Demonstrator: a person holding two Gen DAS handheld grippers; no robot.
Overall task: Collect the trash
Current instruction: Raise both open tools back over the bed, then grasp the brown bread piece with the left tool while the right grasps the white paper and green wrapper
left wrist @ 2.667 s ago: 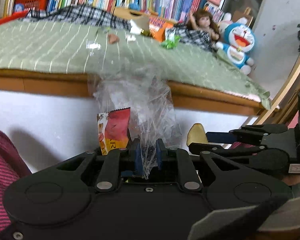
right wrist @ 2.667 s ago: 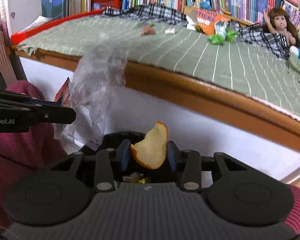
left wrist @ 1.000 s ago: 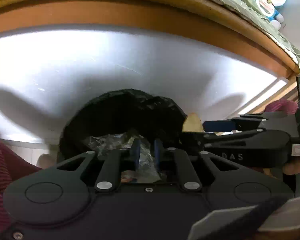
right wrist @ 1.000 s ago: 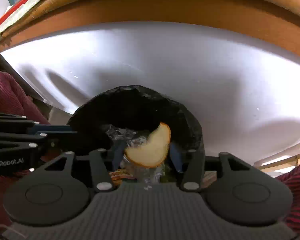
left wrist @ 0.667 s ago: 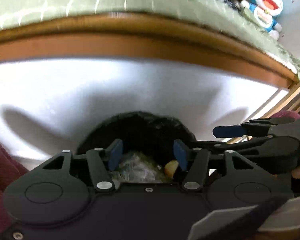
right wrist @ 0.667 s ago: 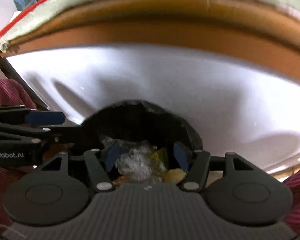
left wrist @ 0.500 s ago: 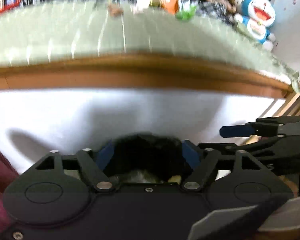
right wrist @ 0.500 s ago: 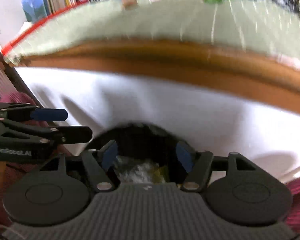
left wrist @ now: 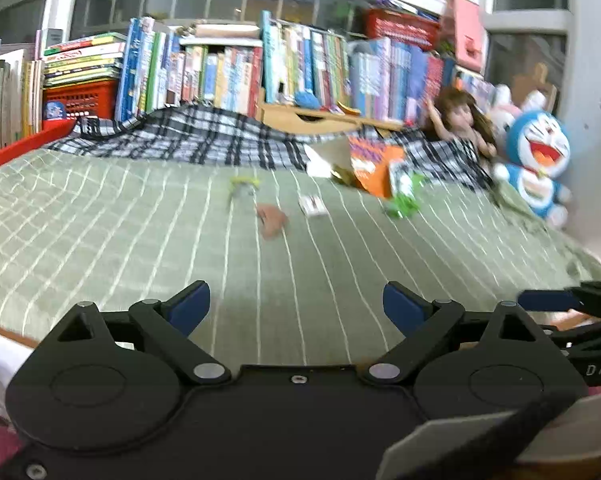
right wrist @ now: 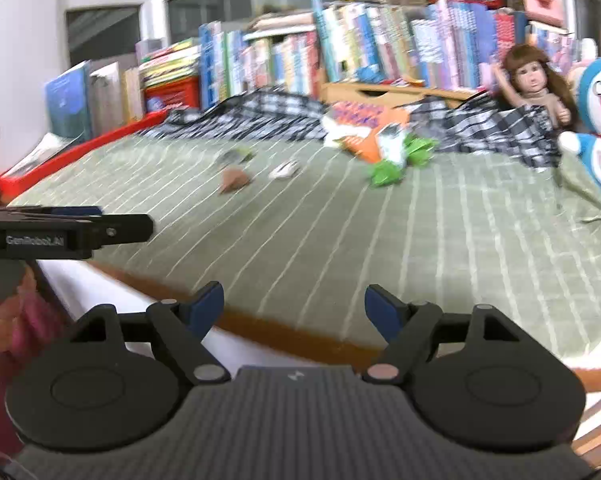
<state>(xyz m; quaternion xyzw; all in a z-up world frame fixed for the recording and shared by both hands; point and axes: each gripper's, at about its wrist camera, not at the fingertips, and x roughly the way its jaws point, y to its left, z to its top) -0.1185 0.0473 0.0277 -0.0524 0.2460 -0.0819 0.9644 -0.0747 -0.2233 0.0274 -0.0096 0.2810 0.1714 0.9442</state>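
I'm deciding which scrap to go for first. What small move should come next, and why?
Probably ease the left claw forward toward the brown scrap: its jaws are opening with nothing between them, and that scrap lies nearest on the green cloth, almost straight ahead.
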